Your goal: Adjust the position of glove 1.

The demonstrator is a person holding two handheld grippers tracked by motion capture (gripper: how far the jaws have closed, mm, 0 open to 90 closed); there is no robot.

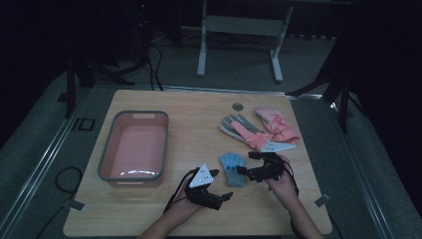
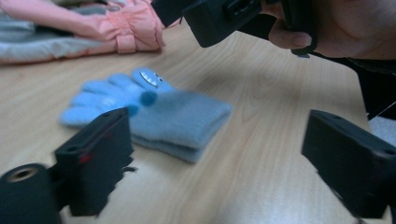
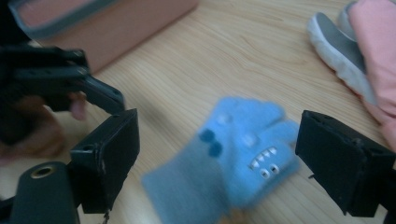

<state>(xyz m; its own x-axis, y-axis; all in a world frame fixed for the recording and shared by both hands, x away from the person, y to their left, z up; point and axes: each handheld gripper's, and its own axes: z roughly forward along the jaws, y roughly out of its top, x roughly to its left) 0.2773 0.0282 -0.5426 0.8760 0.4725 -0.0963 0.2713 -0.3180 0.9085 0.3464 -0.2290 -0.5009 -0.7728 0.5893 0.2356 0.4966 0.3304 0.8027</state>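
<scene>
One pink basin far left. Left gripper, jaws apart, holding nothing. One blue glove flat on table between both grippers. Right gripper, jaws apart, just beside it. One grey glove, two pink gloves behind.

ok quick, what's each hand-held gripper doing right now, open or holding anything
Left hand-held gripper: open, holding nothing, beside the blue glove.
Right hand-held gripper: open, jaws either side of the blue glove, not yet closed on it.
</scene>
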